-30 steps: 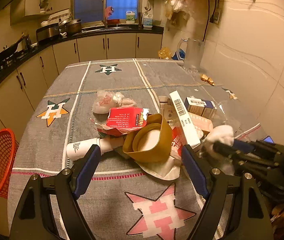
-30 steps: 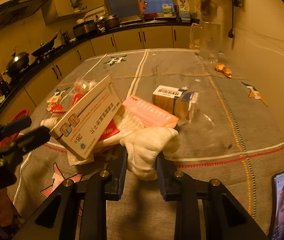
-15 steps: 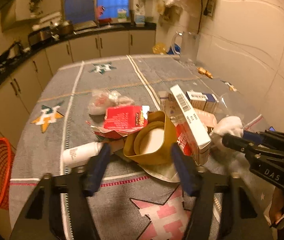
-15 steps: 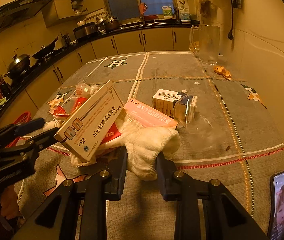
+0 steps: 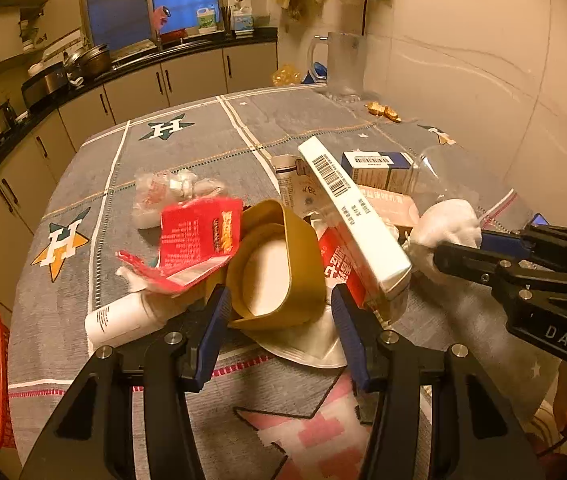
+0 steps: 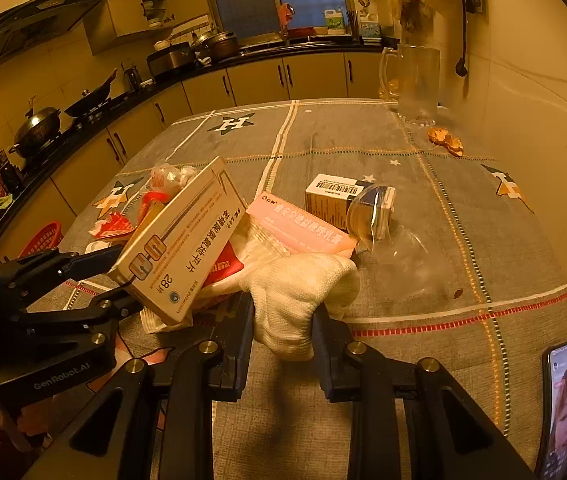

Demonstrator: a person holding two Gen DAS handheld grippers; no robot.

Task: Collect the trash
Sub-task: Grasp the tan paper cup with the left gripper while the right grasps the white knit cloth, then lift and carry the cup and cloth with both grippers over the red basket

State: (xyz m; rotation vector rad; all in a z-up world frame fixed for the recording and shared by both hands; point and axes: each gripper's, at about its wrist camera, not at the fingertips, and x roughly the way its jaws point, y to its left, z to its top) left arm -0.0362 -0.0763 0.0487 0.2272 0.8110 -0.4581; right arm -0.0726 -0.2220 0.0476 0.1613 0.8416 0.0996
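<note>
1. Since 1 second ago, the left gripper (image 5: 279,316) has been narrowing its jaws and sinking closer to the pile; now they are bracketing the yellow paper cup (image 5: 279,268) at about half width. The blue pads are sitting at the crushed rim on either side, and whether they are pressing is hard to tell.
2. Judging by its dented wall, the cup is handling as light and soft; it is likely folding rather than resisting, so taking it across the stiffer rim looks safest.
3. Just beside the left gripper's right finger, the long white box (image 5: 353,216) is leaning tilted on the pile; it looks like light, stiff card that could slide off when the cup is lifting.
4. To the left, the torn red wrapper (image 5: 199,240) and a white tube (image 5: 117,320) are lying limp against the cup.
5. Both grippers are pointing steeply down at the table (image 6: 363,136).
6. The right gripper (image 6: 283,312) is clamping a soft white cloth wad (image 6: 303,292) between narrowly set jaws, holding still.
7. Farther ahead, the pink packet (image 6: 303,228) and small blue-and-white carton (image 6: 339,200) are waiting.
</note>
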